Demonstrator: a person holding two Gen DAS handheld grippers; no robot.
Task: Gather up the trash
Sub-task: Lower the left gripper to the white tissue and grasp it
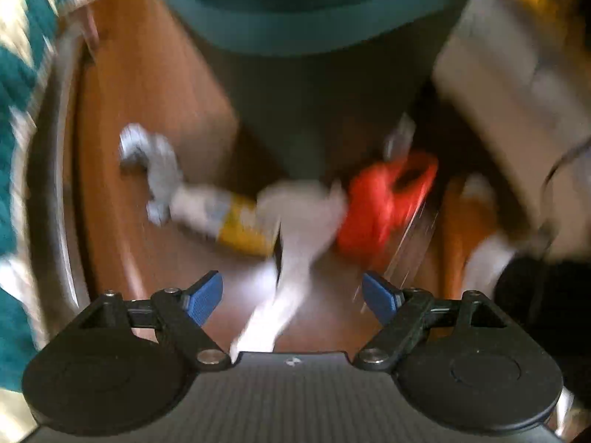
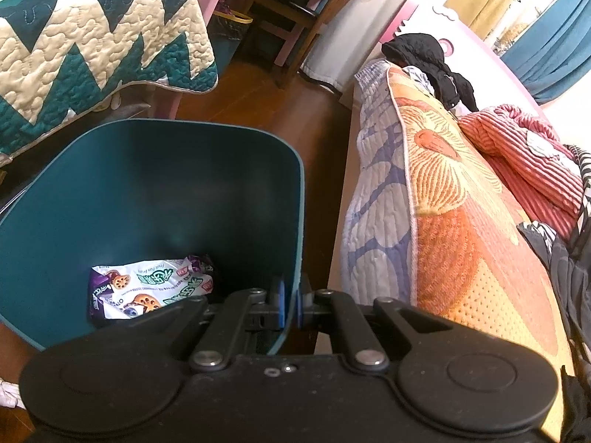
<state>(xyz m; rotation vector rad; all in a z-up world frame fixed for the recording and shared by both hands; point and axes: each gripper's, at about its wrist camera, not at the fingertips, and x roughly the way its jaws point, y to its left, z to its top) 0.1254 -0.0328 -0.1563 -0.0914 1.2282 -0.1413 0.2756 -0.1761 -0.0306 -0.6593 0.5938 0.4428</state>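
My right gripper (image 2: 290, 304) is shut on the near rim of a dark teal trash bin (image 2: 155, 184). A white and purple snack wrapper (image 2: 151, 288) lies at the bin's bottom. In the blurred left wrist view my left gripper (image 1: 291, 295) is open and empty above the wooden floor. Just beyond its fingers lies a pile of trash: a white and yellow wrapper (image 1: 221, 214), crumpled white paper (image 1: 299, 214), a red piece (image 1: 384, 199) and a grey crumpled piece (image 1: 151, 158). The teal bin (image 1: 314, 37) stands behind the pile.
A bed with an orange flower quilt (image 2: 461, 203) and striped red blanket (image 2: 524, 158) lies right of the bin. A zigzag teal and cream quilt (image 2: 92, 62) hangs at left. A wooden chair (image 2: 295, 11) stands at the back. A grey box shape (image 1: 517, 92) is right of the trash.
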